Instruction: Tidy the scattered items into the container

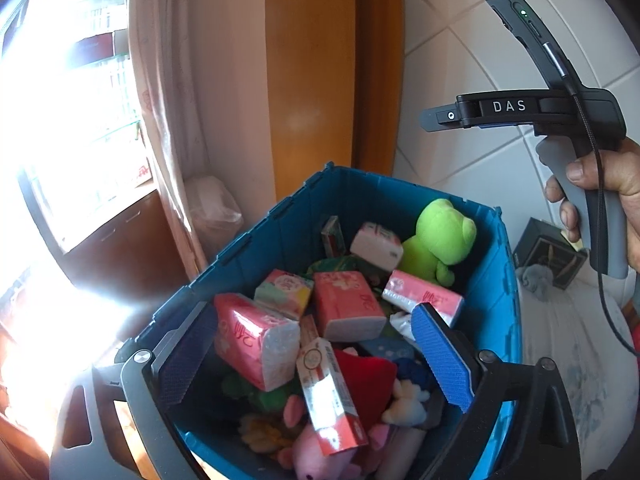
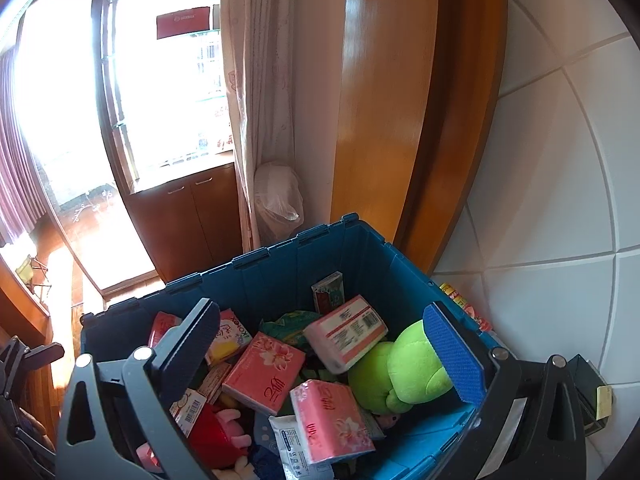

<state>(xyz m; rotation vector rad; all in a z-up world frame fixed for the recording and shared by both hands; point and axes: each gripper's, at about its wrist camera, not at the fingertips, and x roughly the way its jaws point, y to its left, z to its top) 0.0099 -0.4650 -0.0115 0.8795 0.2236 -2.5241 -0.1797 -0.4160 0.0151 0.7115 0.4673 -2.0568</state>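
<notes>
A blue plastic crate (image 1: 500,280) (image 2: 280,268) holds several pink tissue packs (image 1: 344,304) (image 2: 264,372), a green frog plush (image 1: 440,236) (image 2: 400,368), small boxes and soft toys. My left gripper (image 1: 316,356) hovers above the crate, open and empty, its blue pads (image 1: 440,352) wide apart. My right gripper (image 2: 320,356) also hovers above the crate, open and empty. In the left wrist view the right gripper's body (image 1: 520,108) shows at upper right, held in a hand.
A dark box (image 1: 548,252) and a grey cloth (image 1: 536,280) lie on the bed right of the crate. A wooden headboard (image 2: 380,100), curtain (image 2: 256,80) and lined bin (image 2: 280,200) stand behind the crate. A colourful packet (image 2: 464,304) sits by the crate's right rim.
</notes>
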